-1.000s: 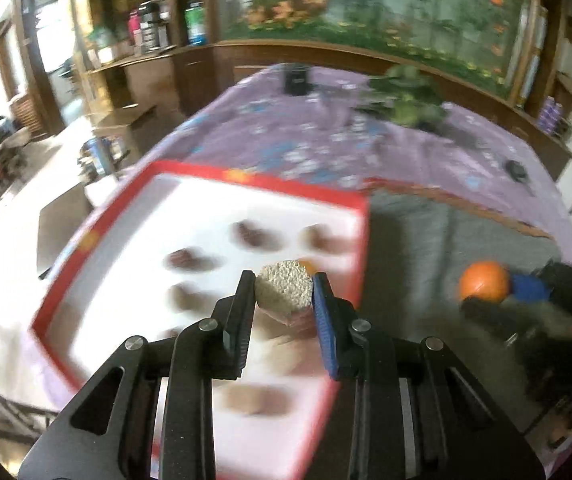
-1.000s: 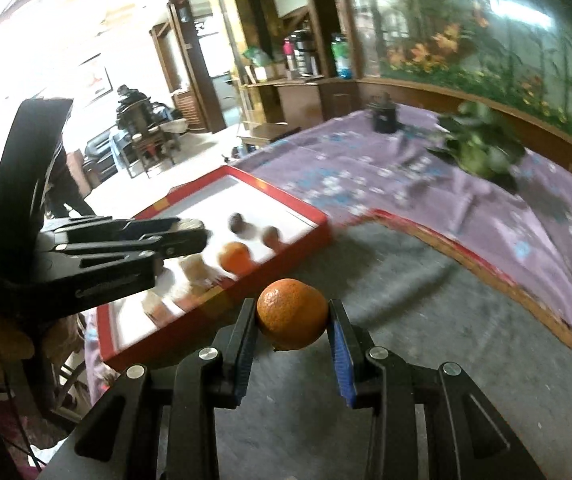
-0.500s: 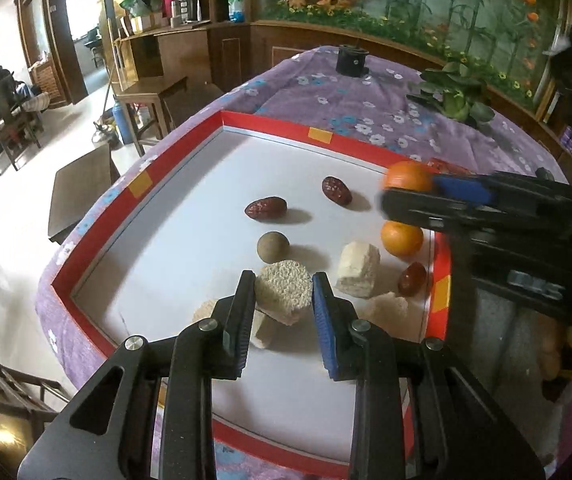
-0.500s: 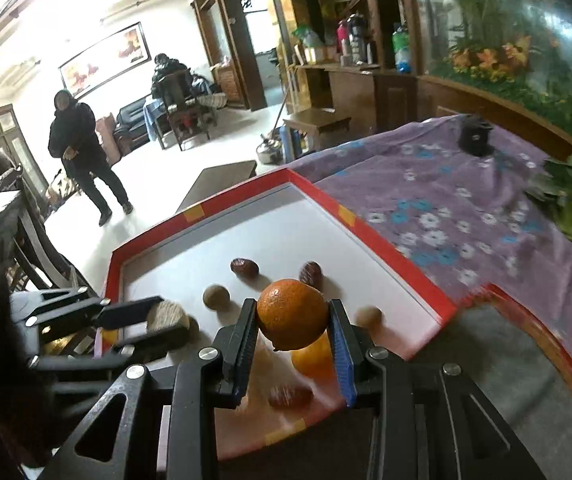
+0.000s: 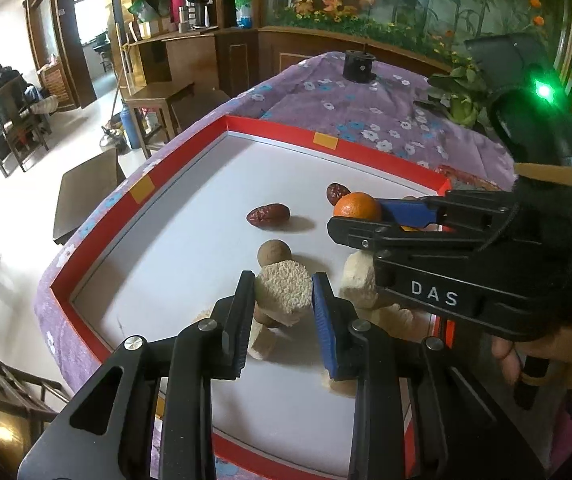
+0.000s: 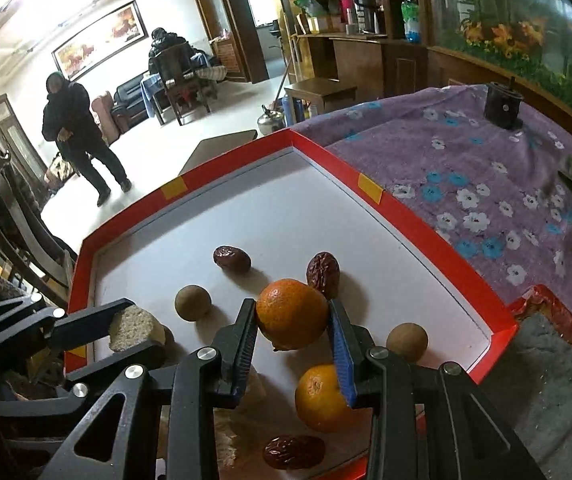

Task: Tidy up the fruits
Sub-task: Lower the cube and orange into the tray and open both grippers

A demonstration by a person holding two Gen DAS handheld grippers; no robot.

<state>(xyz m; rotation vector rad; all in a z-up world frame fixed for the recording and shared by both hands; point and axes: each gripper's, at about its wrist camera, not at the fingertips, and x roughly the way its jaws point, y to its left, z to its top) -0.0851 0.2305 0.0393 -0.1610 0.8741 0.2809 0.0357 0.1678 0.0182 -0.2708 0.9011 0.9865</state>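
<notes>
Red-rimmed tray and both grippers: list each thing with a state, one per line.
left gripper: shut on rice cake.
rice cake: held above the tray.
right gripper: shut on held orange.
held orange: gripped, above the tray.
second orange: resting in tray.
red-rimmed tray: holds dates, round brown fruits, pale pieces.

Sharp, daylit frames; fisheye-warped, vignetted edges

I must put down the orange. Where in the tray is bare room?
Bare white floor lies toward the far corner of the tray, beyond both dates. Near the right gripper holding the orange it is crowded.
</notes>
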